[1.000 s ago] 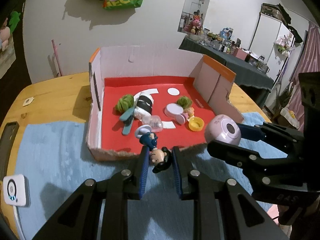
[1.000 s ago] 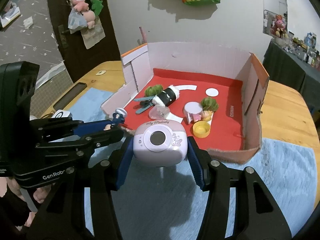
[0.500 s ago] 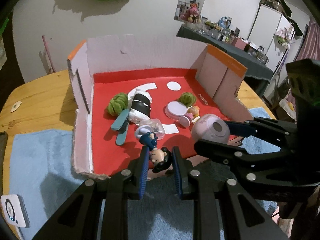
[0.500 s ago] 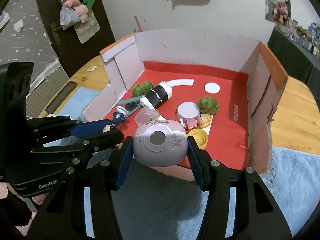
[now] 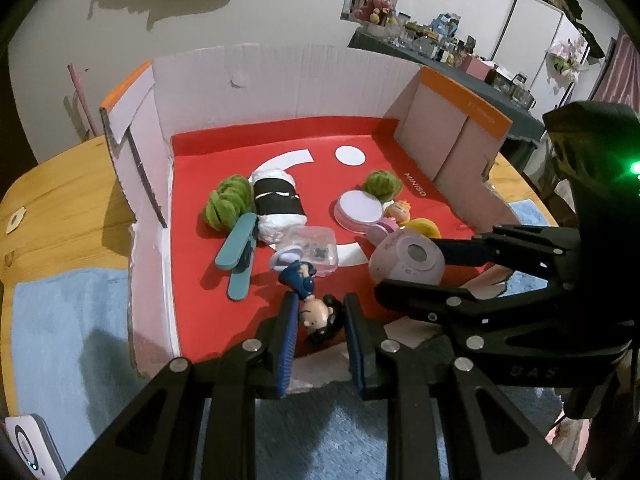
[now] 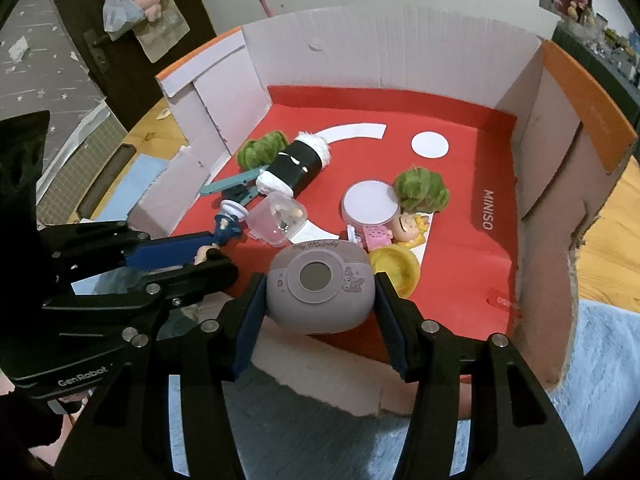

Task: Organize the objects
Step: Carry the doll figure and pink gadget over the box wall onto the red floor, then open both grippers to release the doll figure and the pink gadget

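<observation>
My left gripper (image 5: pixel 320 312) is shut on a small figurine (image 5: pixel 310 300) with a blue body and black hair, held over the front edge of the red-floored cardboard box (image 5: pixel 280 76). It also shows in the right wrist view (image 6: pixel 218 240). My right gripper (image 6: pixel 320 292) is shut on a lilac My Melody toy camera (image 6: pixel 320 286), held just over the box's low front wall. The camera also shows in the left wrist view (image 5: pixel 408 256).
The box (image 6: pixel 400 48) holds two green pom-poms (image 6: pixel 420 190), a black-and-white roll (image 6: pixel 298 164), teal clips (image 5: pixel 240 252), a clear case (image 6: pixel 280 218), a white lid (image 6: pixel 370 202), a blond doll (image 6: pixel 408 228) and a yellow cup (image 6: pixel 394 268). A blue mat (image 5: pixel 60 320) covers the wooden table (image 5: pixel 60 200).
Both grippers have moved forward with their toys, from above the blue mat to over the box's front edge. The box fills more of both views.
</observation>
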{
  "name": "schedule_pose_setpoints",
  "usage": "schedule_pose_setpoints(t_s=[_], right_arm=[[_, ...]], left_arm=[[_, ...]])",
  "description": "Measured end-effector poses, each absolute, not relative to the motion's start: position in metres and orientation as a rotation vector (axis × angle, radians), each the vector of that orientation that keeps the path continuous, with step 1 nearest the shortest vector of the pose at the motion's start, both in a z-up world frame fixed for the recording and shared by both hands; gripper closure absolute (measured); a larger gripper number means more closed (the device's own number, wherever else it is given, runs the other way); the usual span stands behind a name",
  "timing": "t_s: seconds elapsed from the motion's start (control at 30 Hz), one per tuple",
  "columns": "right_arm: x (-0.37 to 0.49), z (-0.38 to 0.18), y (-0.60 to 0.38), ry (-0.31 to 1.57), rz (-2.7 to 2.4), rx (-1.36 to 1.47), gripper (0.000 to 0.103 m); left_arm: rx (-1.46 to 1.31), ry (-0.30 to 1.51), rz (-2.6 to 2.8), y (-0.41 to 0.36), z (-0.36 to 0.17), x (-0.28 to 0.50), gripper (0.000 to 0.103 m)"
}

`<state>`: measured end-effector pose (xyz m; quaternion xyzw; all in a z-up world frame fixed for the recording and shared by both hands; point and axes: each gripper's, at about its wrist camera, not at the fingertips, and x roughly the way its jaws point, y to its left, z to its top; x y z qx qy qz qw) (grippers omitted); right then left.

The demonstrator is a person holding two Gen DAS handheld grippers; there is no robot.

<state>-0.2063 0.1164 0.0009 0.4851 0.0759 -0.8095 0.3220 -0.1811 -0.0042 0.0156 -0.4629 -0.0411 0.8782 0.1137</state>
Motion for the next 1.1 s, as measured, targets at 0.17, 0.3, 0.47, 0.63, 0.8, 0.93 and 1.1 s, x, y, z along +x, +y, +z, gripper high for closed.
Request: schedule_pose_setpoints(t_s=[0.17,0.3,0.47,0.63,0.8,0.93,1.1], right_arm=[[-0.214,-0.003,0.12,0.2,-2.14,1.294,0.052],[-0.22,-0.003,0.124,0.198,-2.168,1.291,0.052],[-0.225,-0.003,0.127,0.219,-2.227,1.274,0.052],[-0.23,-0.005,0.13,0.217,-2.266,1.258,0.052],[-0.231,-0.006,0.129,0.221,-2.276,1.248,0.052],[-0.232,-0.006,0.129,0.212,-2.276,1.247,0.052],[-0.233,-0.007,0.128,0.207,-2.277,1.244,0.052]], left_arm=[[-1.377,-0.137,2.564,-0.006,0.009,-0.19,0.079],[-1.383,-0.143,2.573,-0.006,0.004,-0.196,0.079],[-1.374,-0.148,2.59,-0.006,0.003,-0.202,0.079],[-1.372,-0.159,2.592,-0.007,0.003,-0.204,0.079],[-1.371,-0.17,2.59,-0.007,0.003,-0.207,0.079],[-1.37,-0.172,2.591,-0.007,0.002,-0.207,0.079],[-1.367,-0.175,2.595,-0.008,0.003,-0.207,0.079]])
